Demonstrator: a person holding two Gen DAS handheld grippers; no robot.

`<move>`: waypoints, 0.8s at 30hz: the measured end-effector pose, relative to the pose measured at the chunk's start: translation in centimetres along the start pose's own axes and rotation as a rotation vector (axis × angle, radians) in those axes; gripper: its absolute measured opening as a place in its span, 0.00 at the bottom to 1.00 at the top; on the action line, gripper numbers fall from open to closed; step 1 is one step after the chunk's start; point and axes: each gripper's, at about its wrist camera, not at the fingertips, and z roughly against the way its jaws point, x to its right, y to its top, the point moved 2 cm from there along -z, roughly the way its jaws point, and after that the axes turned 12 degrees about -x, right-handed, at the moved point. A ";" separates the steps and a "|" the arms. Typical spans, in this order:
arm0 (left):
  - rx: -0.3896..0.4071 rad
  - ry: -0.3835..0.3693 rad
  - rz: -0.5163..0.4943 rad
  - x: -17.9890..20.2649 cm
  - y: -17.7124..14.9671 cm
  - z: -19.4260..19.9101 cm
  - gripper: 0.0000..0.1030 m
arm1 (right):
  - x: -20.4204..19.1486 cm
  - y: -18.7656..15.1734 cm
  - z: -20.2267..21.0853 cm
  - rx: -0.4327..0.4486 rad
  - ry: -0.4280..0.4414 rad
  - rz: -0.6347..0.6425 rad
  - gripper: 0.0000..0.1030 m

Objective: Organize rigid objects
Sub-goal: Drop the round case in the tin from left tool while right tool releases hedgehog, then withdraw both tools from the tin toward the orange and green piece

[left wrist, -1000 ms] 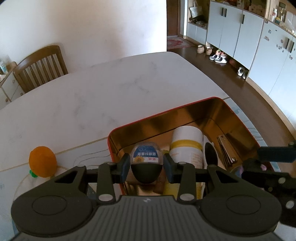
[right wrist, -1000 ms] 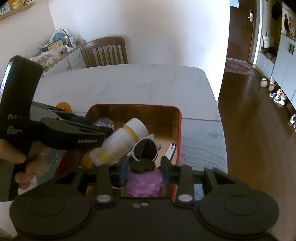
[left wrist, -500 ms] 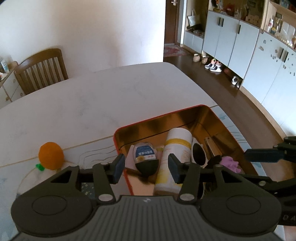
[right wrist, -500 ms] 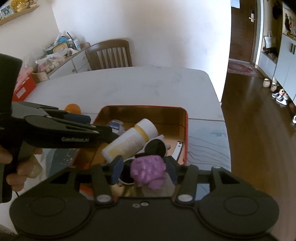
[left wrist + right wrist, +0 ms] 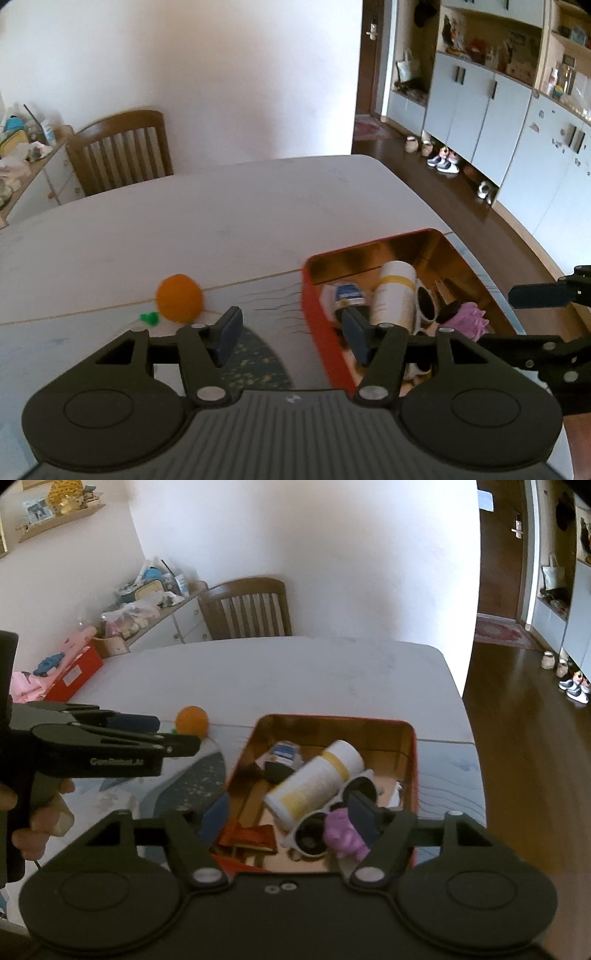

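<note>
At lower centre of the right view, one red tin (image 5: 412, 760) holds one white bottle (image 5: 314, 782), one small jar (image 5: 282, 757), one pair of sunglasses (image 5: 328, 819), one purple toy (image 5: 343, 834). One orange ball (image 5: 192, 718) lies outside, left. Left gripper (image 5: 291, 332) and right gripper (image 5: 290, 818): fingers opening, empty. Lettering on the left gripper unreadable.

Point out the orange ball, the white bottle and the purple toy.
orange ball (image 5: 179, 298), left wrist view, centre of the ball.
white bottle (image 5: 314, 782), right wrist view, middle of its lying body.
purple toy (image 5: 341, 830), right wrist view, its visible front.
</note>
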 end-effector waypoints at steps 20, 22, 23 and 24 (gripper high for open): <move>0.028 0.017 0.087 -11.7 -2.2 1.8 0.77 | -8.1 2.8 -2.7 0.006 0.058 -0.009 1.00; 0.027 0.020 0.092 -12.7 -2.3 1.4 0.77 | -8.9 3.4 -3.5 -0.009 0.074 -0.014 1.00; 0.025 0.020 0.094 -13.3 -2.4 1.2 0.78 | -9.4 3.7 -3.9 -0.018 0.076 -0.016 1.00; 0.022 0.021 0.096 -14.0 -2.4 1.0 0.78 | -9.8 3.9 -4.3 -0.025 0.073 -0.016 1.00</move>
